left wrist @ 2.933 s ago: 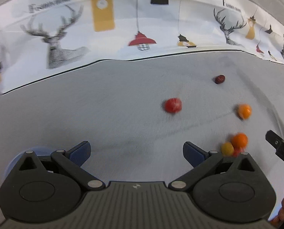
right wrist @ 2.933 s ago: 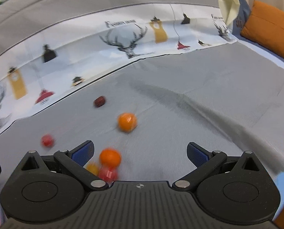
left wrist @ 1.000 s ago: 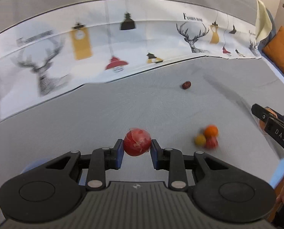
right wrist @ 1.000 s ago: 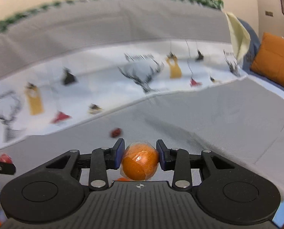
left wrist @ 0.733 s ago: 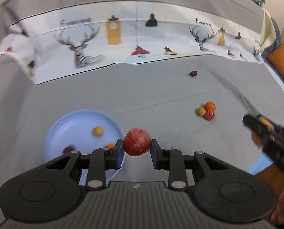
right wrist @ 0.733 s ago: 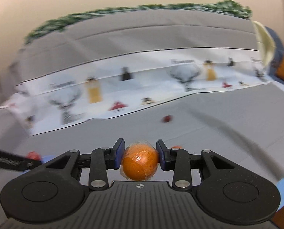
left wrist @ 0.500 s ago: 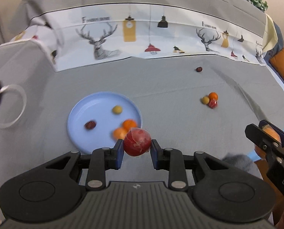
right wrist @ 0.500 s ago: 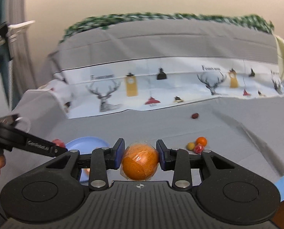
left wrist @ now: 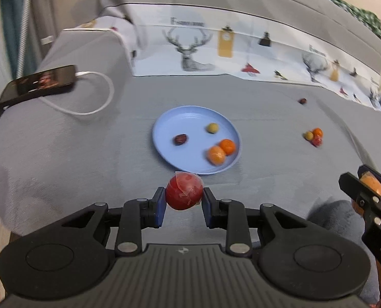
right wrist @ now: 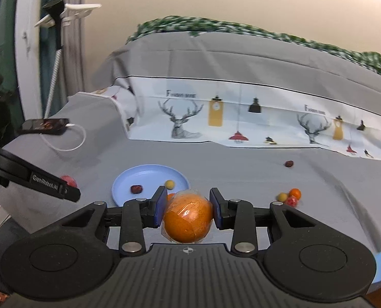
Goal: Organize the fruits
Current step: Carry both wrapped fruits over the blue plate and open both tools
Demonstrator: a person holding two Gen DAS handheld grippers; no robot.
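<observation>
The left gripper (left wrist: 184, 204) was found with its fingers (left wrist: 159, 206) closed on a red fruit (left wrist: 184, 192), held at its widest part and wrapped in clear film. The right gripper (right wrist: 188, 211) was likewise found clamped on an orange fruit (right wrist: 188, 219), also film-wrapped, with the blue pads seated on opposite flanks.

Both fruits were judged light and round, with a firm skin over a soft interior. The film was judged slippery, so a hold across the middle with moderate pressure was considered proper; a harder squeeze could bruise the fruit, and an off-centre hold could let it squirt out. Neither fruit was seen to be deformed.

Just ahead of the red fruit, a blue plate (left wrist: 164, 118) was recorded on the grey-covered bed, with the red fruit held near its closest rim. The plate carried two orange fruits (left wrist: 221, 150) touching each other, a small yellow-green fruit (left wrist: 212, 127) and a dark date-like fruit (left wrist: 180, 139), the last two apart from the rest.

Three small fruits (left wrist: 314, 136) were noted in a cluster well to the right of the plate, and one dark fruit (left wrist: 302, 100) lay alone farther back. A phone (left wrist: 39, 83) on a white cable rested on a raised grey cushion at far left.
</observation>
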